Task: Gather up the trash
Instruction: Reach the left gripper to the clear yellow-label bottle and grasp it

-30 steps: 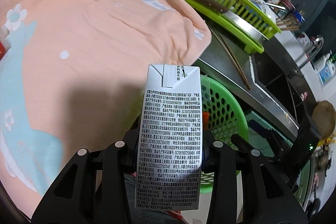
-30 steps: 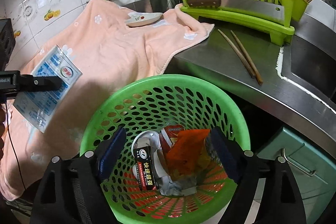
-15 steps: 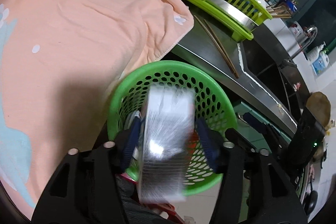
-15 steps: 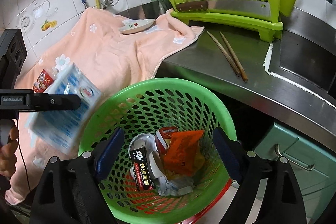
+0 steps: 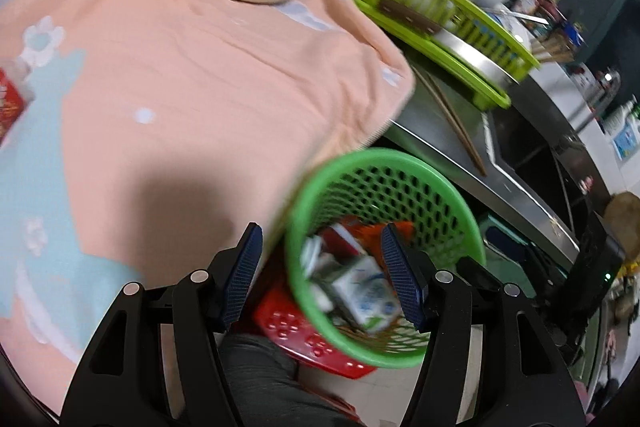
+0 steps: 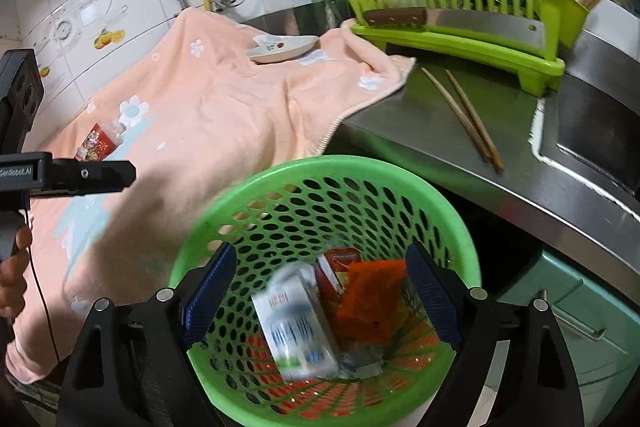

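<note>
Left gripper [image 5: 321,273], jaws just opened and empty, hangs at lower centre above the green basket [image 5: 452,187], where the milk carton [image 5: 366,293] lies; next, the red packet [image 6: 96,143] at left needs grasping.

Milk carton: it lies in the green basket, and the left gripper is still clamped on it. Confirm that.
Not clamped. The left gripper is open with nothing between its jaws, as the left wrist view shows. The milk carton does lie in the green basket.
</note>
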Demonstrator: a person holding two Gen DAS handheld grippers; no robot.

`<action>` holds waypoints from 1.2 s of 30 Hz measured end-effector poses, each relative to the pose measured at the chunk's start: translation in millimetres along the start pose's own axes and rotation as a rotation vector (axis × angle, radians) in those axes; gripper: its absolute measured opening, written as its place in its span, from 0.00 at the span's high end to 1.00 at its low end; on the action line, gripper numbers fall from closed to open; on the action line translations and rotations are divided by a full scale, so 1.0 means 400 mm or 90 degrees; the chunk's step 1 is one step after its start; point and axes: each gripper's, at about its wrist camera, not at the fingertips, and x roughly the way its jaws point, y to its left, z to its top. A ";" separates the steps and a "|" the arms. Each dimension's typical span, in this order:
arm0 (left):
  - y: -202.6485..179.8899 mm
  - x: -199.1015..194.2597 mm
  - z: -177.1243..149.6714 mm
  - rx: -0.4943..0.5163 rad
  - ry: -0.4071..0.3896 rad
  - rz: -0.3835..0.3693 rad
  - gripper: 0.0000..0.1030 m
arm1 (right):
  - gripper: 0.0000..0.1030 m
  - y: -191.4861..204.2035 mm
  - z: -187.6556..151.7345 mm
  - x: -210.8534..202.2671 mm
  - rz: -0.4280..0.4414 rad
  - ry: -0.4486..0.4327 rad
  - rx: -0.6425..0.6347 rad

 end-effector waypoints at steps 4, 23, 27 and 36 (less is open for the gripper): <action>0.079 -0.054 0.025 -0.019 -0.034 0.045 0.40 | 0.19 0.041 0.020 0.013 0.016 0.002 -0.019; 0.555 -0.260 0.127 -0.160 -0.129 0.236 0.40 | 0.18 0.332 0.135 0.127 0.118 0.027 -0.140; 0.665 -0.282 0.161 -0.186 -0.137 0.272 0.42 | 0.18 0.392 0.155 0.159 0.135 0.036 -0.166; 0.883 -0.293 0.241 -0.212 -0.135 0.336 0.48 | 0.18 0.516 0.178 0.244 0.176 0.072 -0.203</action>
